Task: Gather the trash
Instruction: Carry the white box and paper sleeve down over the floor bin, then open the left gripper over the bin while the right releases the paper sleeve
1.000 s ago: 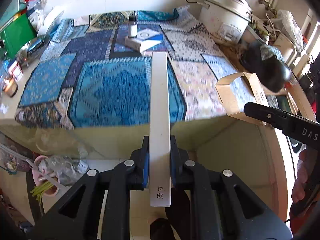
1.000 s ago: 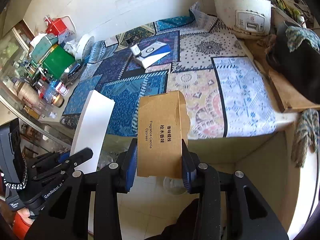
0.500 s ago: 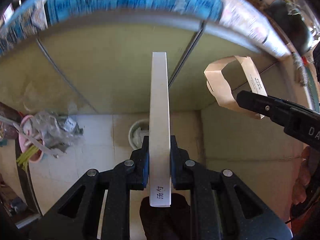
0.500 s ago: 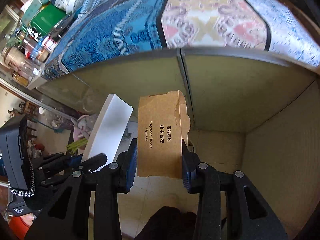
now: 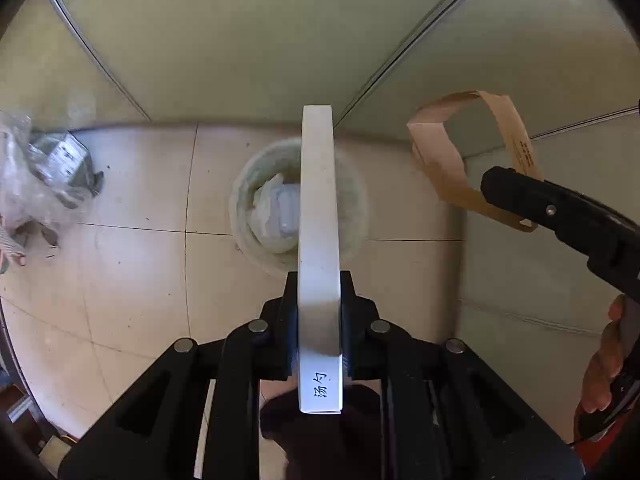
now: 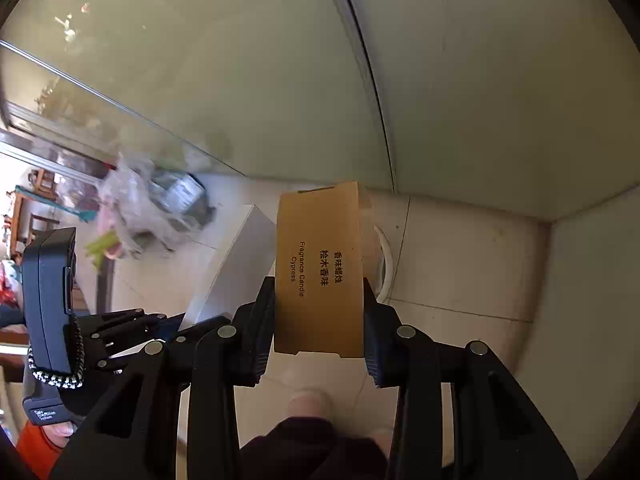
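Left gripper (image 5: 319, 312) is clamped on a long flat white cardboard box (image 5: 319, 216), held edge-up, handwritten characters on its near end. The box's far end sits over a round pale waste bin (image 5: 256, 236) on the beige tiled floor (image 5: 132, 272); crumpled pale trash is visible inside the bin

Right gripper (image 6: 319, 312) pinches a brown kraft cardboard box (image 6: 320, 268) printed "Fragrance Candle Cypress", both pads against its sides. In left view the same kraft box (image 5: 452, 160) hangs open-ended in the air, right of the white box and right of the bin, not touching either. In right view the bin's white rim (image 6: 386, 268) shows just behind the kraft box

Clear plastic bag of clutter (image 5: 44, 176) on floor far left, well apart from the bin
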Available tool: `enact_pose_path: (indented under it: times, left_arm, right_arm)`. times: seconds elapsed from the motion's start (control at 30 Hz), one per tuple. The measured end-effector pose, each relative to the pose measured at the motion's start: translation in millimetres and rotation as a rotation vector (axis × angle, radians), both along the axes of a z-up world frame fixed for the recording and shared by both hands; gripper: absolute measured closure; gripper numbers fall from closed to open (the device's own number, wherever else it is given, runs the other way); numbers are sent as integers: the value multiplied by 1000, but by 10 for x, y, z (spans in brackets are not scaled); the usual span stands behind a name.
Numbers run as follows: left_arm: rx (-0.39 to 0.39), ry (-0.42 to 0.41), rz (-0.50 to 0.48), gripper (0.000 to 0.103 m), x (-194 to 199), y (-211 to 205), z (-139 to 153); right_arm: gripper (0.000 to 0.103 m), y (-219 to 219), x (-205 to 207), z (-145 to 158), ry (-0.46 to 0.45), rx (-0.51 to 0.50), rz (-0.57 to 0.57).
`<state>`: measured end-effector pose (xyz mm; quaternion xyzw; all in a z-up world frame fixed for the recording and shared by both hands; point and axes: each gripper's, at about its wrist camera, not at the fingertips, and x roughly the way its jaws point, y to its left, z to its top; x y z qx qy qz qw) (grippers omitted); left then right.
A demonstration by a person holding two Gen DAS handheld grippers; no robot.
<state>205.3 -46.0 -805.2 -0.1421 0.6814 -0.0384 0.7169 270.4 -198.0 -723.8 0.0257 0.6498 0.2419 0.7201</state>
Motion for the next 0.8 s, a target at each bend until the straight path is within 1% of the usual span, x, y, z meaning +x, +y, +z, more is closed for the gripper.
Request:
enact_pose_path:
  times: [0.13,0.2,0.3,0.37,0.53,0.6,0.67,0.73,0.8]
  left_arm:
    - [19,17,5,87,81,42,-659]
    - [6,25,19,87,112,74,-923]
    - [-3,25,19,87,165,119,-1167]
    - [24,12,12,87,164,99,-1235]
    - [27,-20,26,85,148,139,-1274]
    - [26,-30,26,82,144,220,-1286]
    - [23,-48,27,73,141,168,-1275]
    - [21,-64,33,70,107,172,-1226]
    - [33,-66,40,70,49,213,-1179]
  right_arm:
    - [68,114,71,-664,36,19,35]
    - [68,231,109,-874,59,34,56]
    - [68,354,162,-1149,88,50,97]
    - [68,416,192,-1235,75,35,112]
    - [68,542,224,-1413,76,14,151]
    - [68,529,234,-1441,89,19,154]
    - [68,546,217,-1503,112,10,164]
    - [68,518,176,-1491,121,-8,163]
    - [67,483,133,-1465,131,-15,166]
